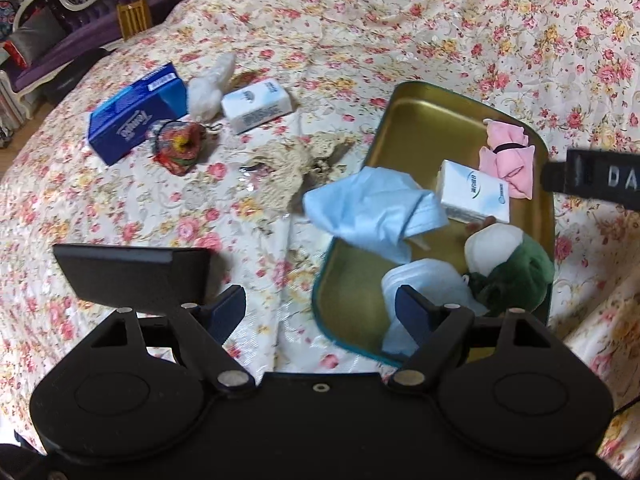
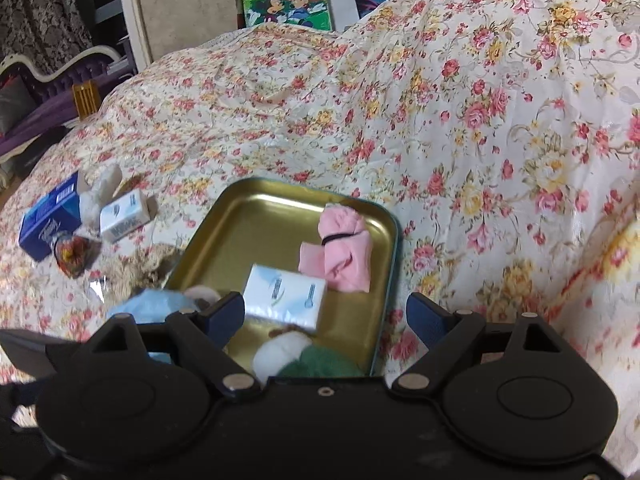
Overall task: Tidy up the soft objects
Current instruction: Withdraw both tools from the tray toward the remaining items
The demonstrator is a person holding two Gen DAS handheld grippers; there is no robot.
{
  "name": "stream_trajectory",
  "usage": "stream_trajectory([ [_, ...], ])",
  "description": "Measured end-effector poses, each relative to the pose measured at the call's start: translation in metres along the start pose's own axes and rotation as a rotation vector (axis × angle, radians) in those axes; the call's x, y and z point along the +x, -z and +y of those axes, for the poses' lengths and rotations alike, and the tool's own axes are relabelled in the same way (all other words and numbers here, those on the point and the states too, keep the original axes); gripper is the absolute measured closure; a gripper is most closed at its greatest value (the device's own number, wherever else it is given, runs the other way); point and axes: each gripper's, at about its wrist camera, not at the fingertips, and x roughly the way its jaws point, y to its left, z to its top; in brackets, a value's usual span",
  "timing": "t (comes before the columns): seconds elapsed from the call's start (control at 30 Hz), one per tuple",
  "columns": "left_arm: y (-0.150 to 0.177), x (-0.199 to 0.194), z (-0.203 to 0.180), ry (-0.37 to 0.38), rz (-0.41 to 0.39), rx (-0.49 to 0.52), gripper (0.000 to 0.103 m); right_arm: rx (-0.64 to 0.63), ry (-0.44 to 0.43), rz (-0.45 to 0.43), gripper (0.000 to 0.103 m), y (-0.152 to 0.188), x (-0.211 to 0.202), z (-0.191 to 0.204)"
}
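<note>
A gold metal tray (image 1: 404,120) (image 2: 248,216) lies on the flowered bedspread. In it are a pink cloth bundle (image 1: 506,156) (image 2: 344,252), a white tissue pack (image 1: 474,192) (image 2: 284,296), a green and white plush toy (image 1: 508,264) (image 2: 296,356), a white item (image 1: 424,280) and a light blue cloth (image 1: 372,208) (image 2: 152,304) draped over its left rim. My left gripper (image 1: 320,312) is open and empty over the tray's near left edge. My right gripper (image 2: 326,312) is open and empty above the tray's near end.
Left of the tray on the bed lie a beige knitted piece (image 1: 296,164), a colourful mesh ball (image 1: 180,144) (image 2: 74,256), a blue tissue box (image 1: 136,112) (image 2: 48,220), a white fluffy item (image 1: 208,88) and a second white tissue pack (image 1: 256,104) (image 2: 124,216). A purple sofa (image 1: 60,32) stands far left.
</note>
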Motion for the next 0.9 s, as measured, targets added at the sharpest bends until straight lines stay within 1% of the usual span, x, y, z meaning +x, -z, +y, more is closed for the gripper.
stream_trajectory([
  [0.37, 0.02, -0.013, 0.025, -0.007, -0.018, -0.023, 0.025, -0.035, -0.024, 0.045, 0.015, 0.042, -0.01, 0.014],
  [0.57, 0.023, -0.014, 0.045, -0.014, -0.018, -0.048, 0.024, -0.069, -0.041, 0.082, 0.015, 0.058, -0.011, 0.028],
  [0.67, 0.02, -0.014, 0.061, -0.019, -0.024, -0.071, 0.02, -0.094, -0.05, 0.096, 0.015, 0.063, -0.011, 0.037],
  [0.73, 0.014, -0.014, 0.073, -0.035, -0.032, -0.089, 0.02, -0.112, -0.054, 0.1, 0.015, 0.064, -0.011, 0.045],
  [0.9, -0.009, -0.014, 0.11, -0.083, -0.071, -0.14, 0.019, -0.147, -0.073, 0.093, 0.015, 0.059, -0.013, 0.065],
])
